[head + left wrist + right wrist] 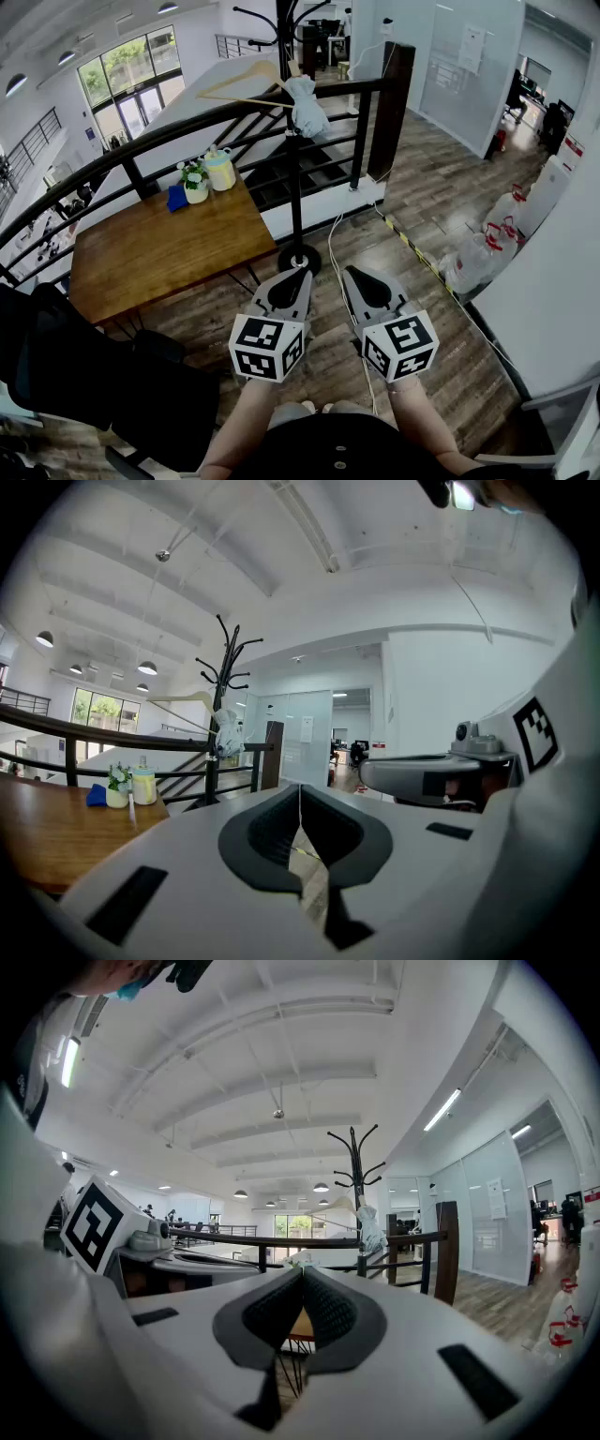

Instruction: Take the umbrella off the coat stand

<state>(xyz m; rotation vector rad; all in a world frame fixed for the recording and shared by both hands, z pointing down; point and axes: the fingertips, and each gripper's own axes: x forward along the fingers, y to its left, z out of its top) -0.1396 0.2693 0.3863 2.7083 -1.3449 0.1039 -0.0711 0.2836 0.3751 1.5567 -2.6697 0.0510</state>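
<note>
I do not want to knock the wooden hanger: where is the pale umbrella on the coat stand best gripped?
Probably take the umbrella around its bunched middle, coming from the near right of the pole. It hangs down beside the pole, bulging to the right, while the hanger sticks out to the left.

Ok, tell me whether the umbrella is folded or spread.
Folded: the pale grey-white umbrella hangs as a narrow bundle on the black coat stand.
</note>
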